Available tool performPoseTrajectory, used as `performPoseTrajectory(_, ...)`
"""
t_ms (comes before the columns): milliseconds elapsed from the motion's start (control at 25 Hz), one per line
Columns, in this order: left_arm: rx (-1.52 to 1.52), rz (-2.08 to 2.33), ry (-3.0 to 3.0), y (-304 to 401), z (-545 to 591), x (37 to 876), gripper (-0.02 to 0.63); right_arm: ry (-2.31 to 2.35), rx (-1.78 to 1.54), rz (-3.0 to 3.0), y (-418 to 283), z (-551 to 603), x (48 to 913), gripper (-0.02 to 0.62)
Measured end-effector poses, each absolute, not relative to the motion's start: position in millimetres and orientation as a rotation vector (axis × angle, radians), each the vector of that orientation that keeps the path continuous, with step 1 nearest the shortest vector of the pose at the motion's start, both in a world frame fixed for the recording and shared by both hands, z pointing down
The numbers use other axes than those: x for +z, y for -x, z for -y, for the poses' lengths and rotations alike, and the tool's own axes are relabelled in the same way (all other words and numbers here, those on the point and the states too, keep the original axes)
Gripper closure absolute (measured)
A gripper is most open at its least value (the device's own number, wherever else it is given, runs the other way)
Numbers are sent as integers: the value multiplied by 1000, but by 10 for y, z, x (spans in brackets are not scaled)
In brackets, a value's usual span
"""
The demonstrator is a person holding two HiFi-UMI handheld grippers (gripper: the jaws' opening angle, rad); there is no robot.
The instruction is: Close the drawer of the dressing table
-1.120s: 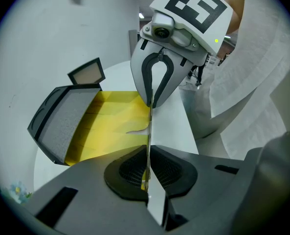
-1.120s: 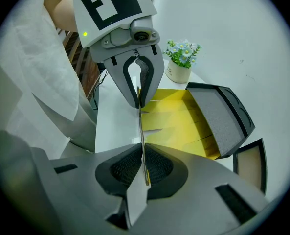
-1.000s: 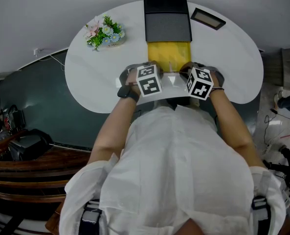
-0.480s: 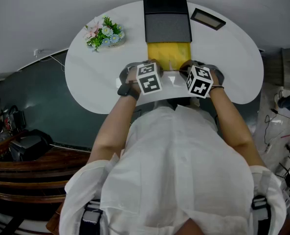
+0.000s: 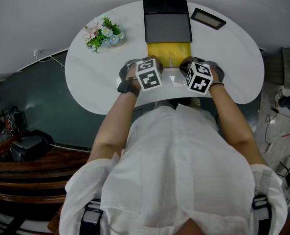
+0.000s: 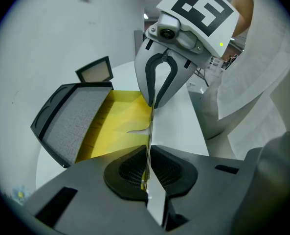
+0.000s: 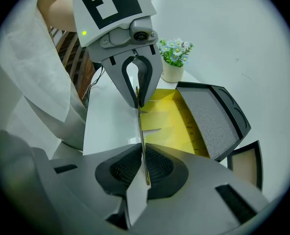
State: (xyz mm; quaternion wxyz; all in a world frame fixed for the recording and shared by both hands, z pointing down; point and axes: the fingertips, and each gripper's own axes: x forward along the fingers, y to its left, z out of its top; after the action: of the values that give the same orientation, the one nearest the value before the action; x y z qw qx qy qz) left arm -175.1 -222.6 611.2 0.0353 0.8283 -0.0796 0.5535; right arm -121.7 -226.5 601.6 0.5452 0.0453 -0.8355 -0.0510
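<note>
The white dressing table has its drawer pulled out toward me, its yellow inside showing between the two grippers. My left gripper is shut on the thin white front edge of the drawer. My right gripper is shut on the same edge, further along. Each gripper sees the other at the far end of the edge. In the head view the marker cubes of the left gripper and the right gripper hide the jaws.
A dark grey padded lid lies open behind the yellow compartment. A small framed plate stands to its right and a pot of flowers at the table's left. Dark furniture and cables crowd the floor on both sides.
Both grippers have crept a little toward the back of the table, and slightly less of the yellow inside shows. Their grip on the edge is unchanged.
</note>
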Motion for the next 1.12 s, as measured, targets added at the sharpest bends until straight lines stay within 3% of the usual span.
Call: performPoseTrajectory(1120,1713,376,-2558,1790,2708,6116,571,-181,-147,1984,1248,2746,6017,572)
